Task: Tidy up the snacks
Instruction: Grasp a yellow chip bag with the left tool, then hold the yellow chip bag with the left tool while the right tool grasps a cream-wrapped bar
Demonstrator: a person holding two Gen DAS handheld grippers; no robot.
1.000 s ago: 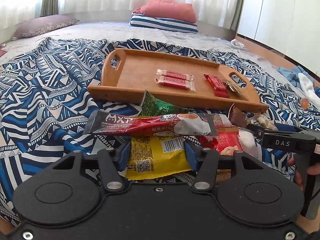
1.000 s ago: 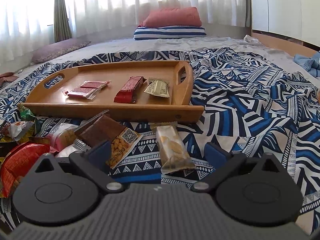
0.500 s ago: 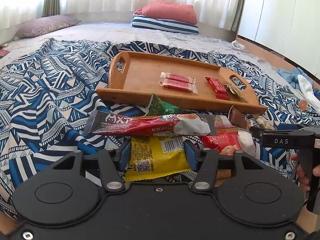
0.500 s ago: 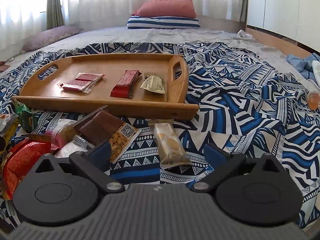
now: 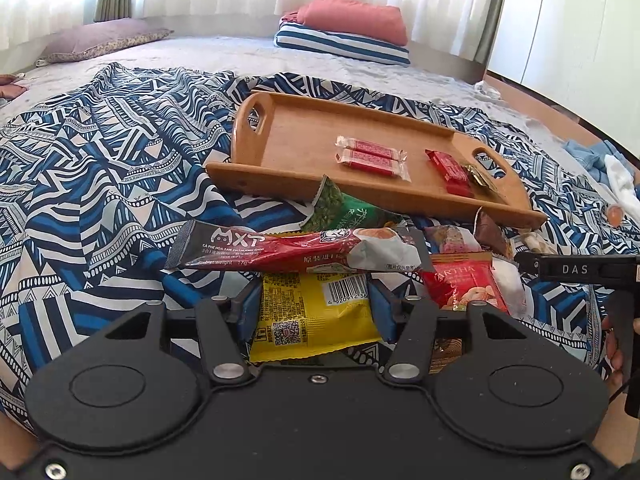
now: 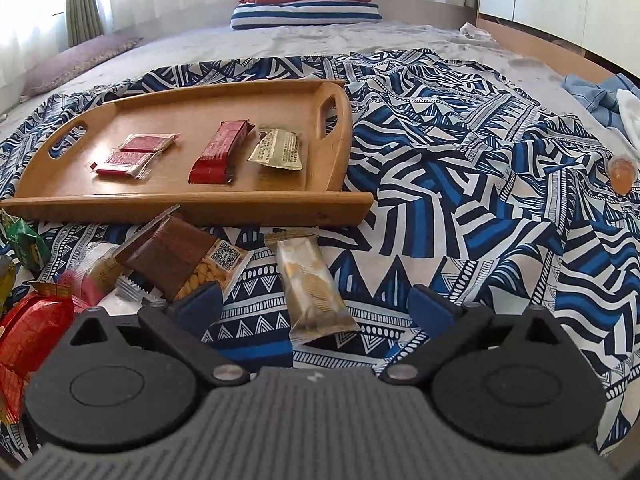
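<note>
My left gripper (image 5: 314, 308) is shut on a yellow snack packet (image 5: 316, 312). A long red coffee stick (image 5: 296, 250) lies across the packet's far end. A green packet (image 5: 344, 212) and a red packet (image 5: 464, 284) lie close by in the pile. My right gripper (image 6: 316, 300) stands wide open around a beige packet (image 6: 314, 288) that lies on the blanket, its pads clear of it. A brown nut packet (image 6: 188, 256) lies to its left. The wooden tray (image 6: 192, 120) beyond holds small red bars (image 6: 132, 156), a dark red bar (image 6: 222, 152) and a beige sachet (image 6: 278, 150).
Everything lies on a blue patterned blanket (image 6: 460, 184) spread over a bed. An orange jelly cup (image 6: 622, 172) sits at the far right. Stacked pillows (image 5: 348, 28) are at the head, and blue clothes (image 6: 600, 92) lie by the bed's right edge.
The right wrist view has tipped a little further down, so the tray shows more from above. In the left wrist view the tray has drifted slightly right. The grip on the yellow packet holds.
</note>
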